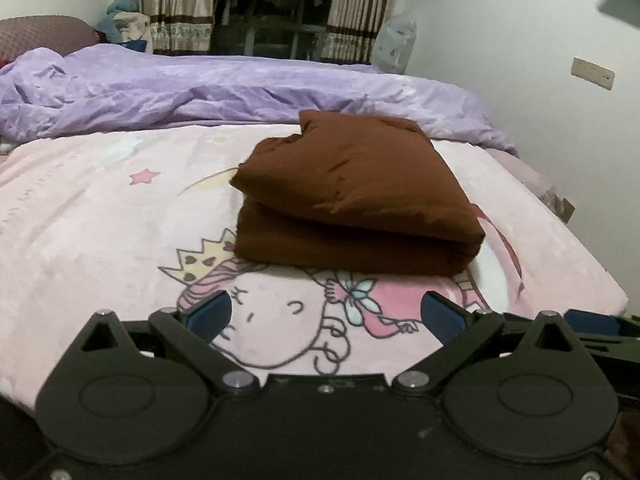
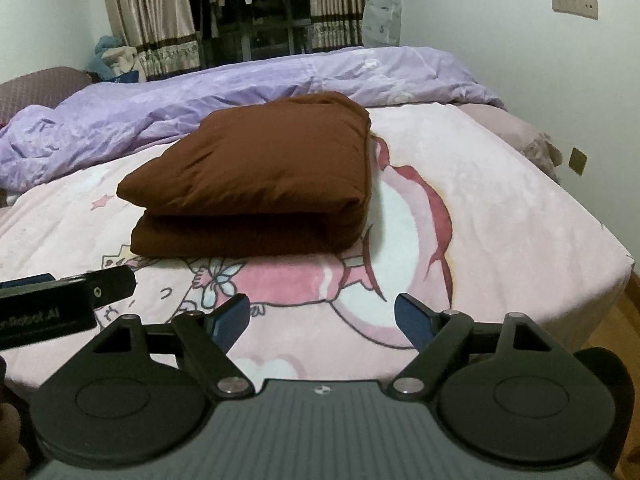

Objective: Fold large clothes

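Looking done: brown garment (image 1: 356,196) sits folded in a thick stack mid-bed on the pink blanket (image 1: 80,216), and left gripper (image 1: 326,314) and right gripper (image 2: 322,320) both hover short of it, jaws wide and empty. Main risk is the puffy top layer springing open or sliding off, since its left edge overhangs and nothing pins it. Crumpled purple duvet (image 1: 160,88) lies just behind, limiting room to push back.

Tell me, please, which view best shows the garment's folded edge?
The right wrist view: the brown garment sits nearer and sharper, its rounded fold along the right side plainly seen. The left wrist view shows the same garment farther off and slightly blurred.
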The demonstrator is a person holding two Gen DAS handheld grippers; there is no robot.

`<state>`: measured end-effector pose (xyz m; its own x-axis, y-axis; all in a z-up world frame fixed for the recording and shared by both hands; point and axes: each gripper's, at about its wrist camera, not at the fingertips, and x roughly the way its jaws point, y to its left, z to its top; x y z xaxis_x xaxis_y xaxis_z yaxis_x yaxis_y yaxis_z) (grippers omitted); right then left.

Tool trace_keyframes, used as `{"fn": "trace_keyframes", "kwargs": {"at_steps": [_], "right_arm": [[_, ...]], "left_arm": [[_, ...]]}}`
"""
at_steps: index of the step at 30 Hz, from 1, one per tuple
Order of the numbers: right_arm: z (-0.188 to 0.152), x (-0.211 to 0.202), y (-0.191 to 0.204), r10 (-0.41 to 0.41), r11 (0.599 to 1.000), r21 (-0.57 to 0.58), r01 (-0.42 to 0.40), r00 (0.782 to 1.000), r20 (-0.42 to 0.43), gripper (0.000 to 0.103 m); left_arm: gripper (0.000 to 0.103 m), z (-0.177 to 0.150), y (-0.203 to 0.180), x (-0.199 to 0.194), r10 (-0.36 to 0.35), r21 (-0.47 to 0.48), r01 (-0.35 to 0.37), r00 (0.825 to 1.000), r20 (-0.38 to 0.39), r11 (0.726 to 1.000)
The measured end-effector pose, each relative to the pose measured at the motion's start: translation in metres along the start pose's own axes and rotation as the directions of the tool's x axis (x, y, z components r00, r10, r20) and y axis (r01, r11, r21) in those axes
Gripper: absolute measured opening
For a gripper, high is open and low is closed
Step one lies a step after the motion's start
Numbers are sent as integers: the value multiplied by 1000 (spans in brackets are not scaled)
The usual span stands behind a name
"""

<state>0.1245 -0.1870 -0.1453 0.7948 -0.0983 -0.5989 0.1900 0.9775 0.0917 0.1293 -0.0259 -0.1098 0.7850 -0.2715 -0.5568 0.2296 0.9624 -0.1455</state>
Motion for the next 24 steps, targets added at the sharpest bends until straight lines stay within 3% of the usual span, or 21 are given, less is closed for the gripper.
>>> {"fn": "trace_keyframes", "kwargs": {"at_steps": [4, 6, 9, 16, 24], "right_arm": [[-1, 5, 8, -21, 999, -32, 21, 1000, -3, 96], [-3, 4, 9, -12, 999, -35, 12, 1000, -2, 96], [-5, 5, 8, -8, 1000, -28, 8, 1000, -4, 96], [-5, 1, 8, -9, 999, -30, 10, 1000, 4, 96], [-5, -3, 7, -9, 1000, -27, 9, 1000, 18, 96]], "left_arm": [[103, 0, -8, 7, 77, 41, -75, 997, -29, 996], [103, -2, -14, 7, 155, 101, -152, 988, -19, 983], [103, -5, -19, 7, 206, 150, -204, 979, -1, 968], [103, -3, -15, -1, 136, 107, -136, 991, 11, 985], [103, -2, -13, -7, 147, 89, -150, 988, 40, 985]]}}
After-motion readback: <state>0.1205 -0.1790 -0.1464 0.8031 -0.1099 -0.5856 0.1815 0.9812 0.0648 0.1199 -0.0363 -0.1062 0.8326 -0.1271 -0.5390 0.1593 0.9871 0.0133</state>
